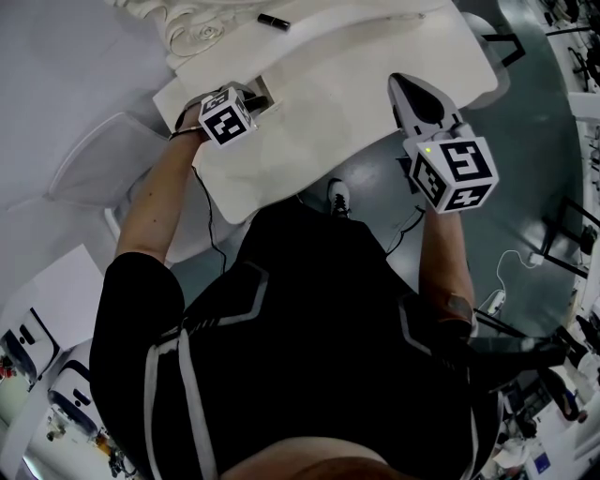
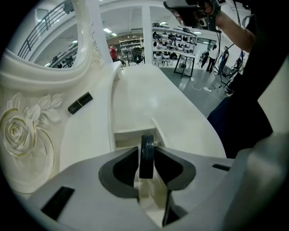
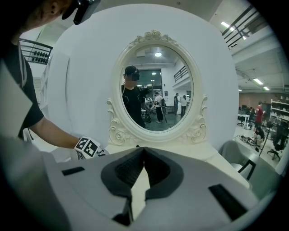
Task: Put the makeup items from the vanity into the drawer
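The left tool is clamped on a thin, dark, round item. It shows edge-on, so it is probably a compact, though its face cannot be made out. The compact stands upright between the jaws, directly above the open drawer, a shallow white compartment at the left end of the white surface. From the head view, the left tool sits right at the drawer, with its marker cube on the near side.

A black tube lies on its side on the raised ledge beyond the drawer, well apart from it and just beside the carved rose of the mirror frame. The head view shows the same black tube far behind the drawer.

The right tool has its jaws pressed together with nothing between them. It hangs well to the right of the drawer, over the surface's right part, and faces the oval mirror that stands behind the drawer.
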